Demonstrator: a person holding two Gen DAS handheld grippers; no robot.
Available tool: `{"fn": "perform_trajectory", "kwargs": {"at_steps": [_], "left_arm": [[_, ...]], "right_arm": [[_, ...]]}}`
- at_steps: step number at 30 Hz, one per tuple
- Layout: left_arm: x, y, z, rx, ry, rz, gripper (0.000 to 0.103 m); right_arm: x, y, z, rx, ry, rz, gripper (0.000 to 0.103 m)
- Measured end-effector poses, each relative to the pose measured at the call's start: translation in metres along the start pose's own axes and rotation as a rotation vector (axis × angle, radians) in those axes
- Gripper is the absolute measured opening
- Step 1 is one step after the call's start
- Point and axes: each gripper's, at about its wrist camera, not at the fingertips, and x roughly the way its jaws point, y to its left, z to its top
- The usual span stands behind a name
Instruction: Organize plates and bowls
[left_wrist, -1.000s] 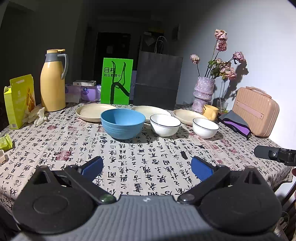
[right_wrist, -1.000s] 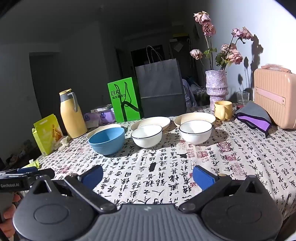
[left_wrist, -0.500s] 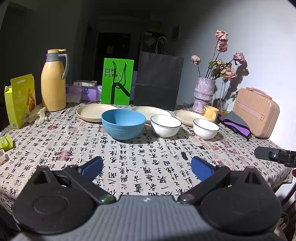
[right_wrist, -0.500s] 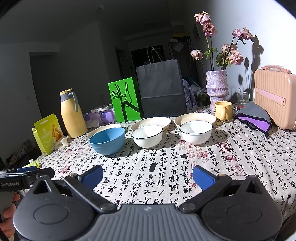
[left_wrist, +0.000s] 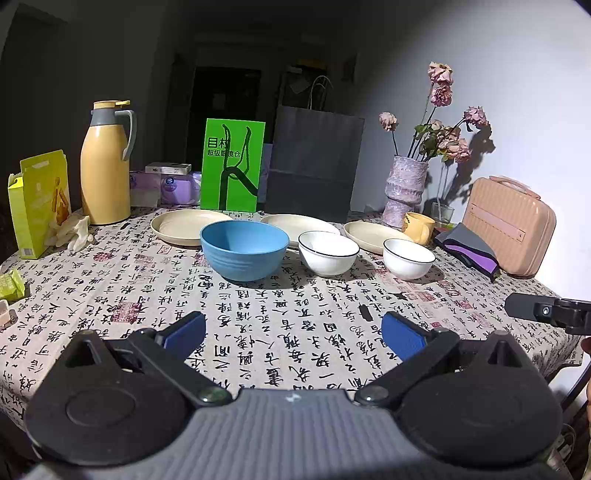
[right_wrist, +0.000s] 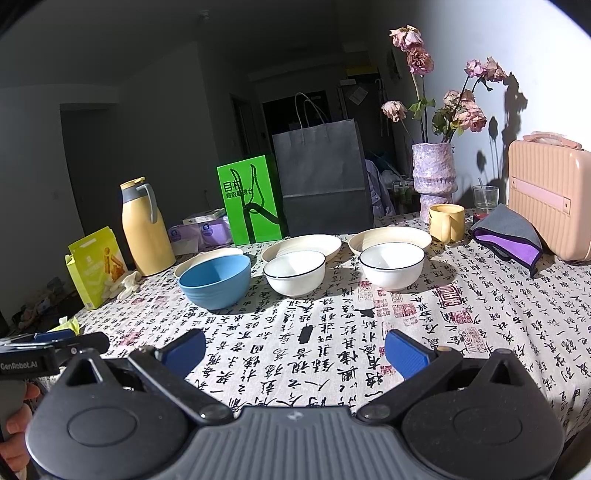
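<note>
Both grippers, left gripper (left_wrist: 293, 334) and right gripper (right_wrist: 295, 352), hover with jaws wide open, empty. A blue bowl (left_wrist: 244, 249) sits left of two white bowls (left_wrist: 328, 253) on the bench (left_wrist: 258, 325).

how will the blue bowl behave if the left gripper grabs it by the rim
The blue bowl looks matte and thick-walled, probably plastic or fibre, so likely light and not brittle. Its wide mouth over a narrower base suggests a one-sided rim pinch may tilt it. The left gripper is open and short of it.

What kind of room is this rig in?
Probably a home dining area: a table with a calligraphy-print tablecloth laid with plates and bowls, a vase of dried roses, a yellow thermos jug, and a dark doorway behind.
</note>
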Motion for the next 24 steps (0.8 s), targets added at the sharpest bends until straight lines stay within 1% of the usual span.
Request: {"fn": "perform_trajectory", "kwargs": {"at_steps": [24], "left_arm": [[0.0002, 0.0000, -0.0002, -0.010, -0.005, -0.004, 0.103]], "right_arm": [[0.0002, -0.0002, 0.0000, 0.000, -0.003, -0.002, 0.103]]}}
